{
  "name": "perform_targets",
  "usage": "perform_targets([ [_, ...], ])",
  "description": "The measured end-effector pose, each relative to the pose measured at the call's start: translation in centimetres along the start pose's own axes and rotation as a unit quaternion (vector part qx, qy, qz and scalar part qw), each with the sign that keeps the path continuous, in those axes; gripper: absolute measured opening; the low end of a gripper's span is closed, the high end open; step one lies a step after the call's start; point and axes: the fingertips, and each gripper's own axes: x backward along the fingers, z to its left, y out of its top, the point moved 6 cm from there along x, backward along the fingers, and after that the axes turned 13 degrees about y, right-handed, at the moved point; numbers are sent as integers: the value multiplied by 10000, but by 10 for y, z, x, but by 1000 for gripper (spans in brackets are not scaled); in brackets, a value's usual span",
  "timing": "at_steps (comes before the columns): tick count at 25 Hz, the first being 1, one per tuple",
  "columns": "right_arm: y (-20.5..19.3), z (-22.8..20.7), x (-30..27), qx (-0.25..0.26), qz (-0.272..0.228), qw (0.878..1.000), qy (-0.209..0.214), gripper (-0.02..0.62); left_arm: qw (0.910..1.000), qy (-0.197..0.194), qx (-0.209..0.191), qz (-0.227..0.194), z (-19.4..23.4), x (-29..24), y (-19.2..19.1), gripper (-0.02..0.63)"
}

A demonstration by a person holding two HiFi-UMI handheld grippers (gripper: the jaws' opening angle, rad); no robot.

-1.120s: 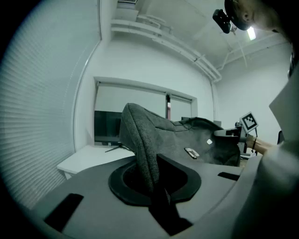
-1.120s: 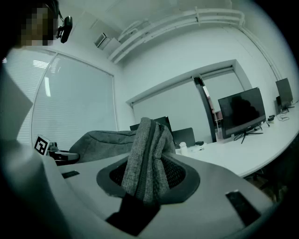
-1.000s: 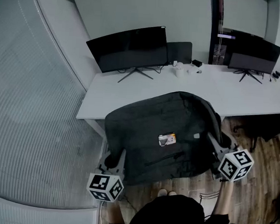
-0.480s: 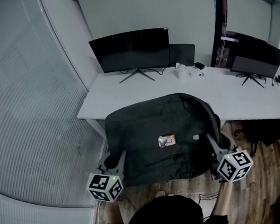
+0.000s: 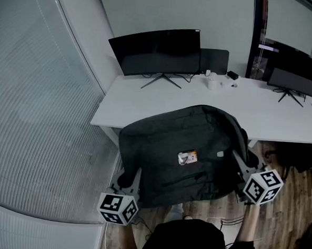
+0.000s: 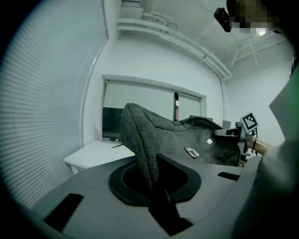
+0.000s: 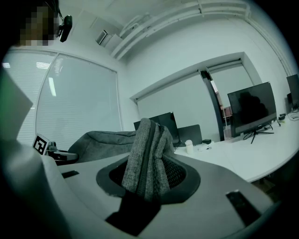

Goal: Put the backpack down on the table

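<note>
Left gripper (image 5: 127,178), right gripper (image 5: 240,161) clamped, seemingly level

Head view steep dn; gripper views lvl, close; all share backpack (image 5: 160,148).

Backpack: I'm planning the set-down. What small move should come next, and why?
Probably carry the backpack forward over the table. The left gripper and right gripper each clamp a side of it, and most of it hangs short of the table's near edge, above the floor.

One backpack (image 5: 181,149), two claws (image 5: 128,176) (image 5: 239,162), one table (image 5: 283,116), at least three monitors (image 5: 156,50)
</note>
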Motion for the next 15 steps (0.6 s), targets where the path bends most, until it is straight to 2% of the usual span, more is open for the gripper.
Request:
perform_targets([
  [10,-3,-21,-56,-73,139,9998,108,135,9998,114,128,134,26,-43,-5,57],
  [15,8,-43,-107,-89,172,9998,25,135,9997,23,159,179,52,-99,9,57],
])
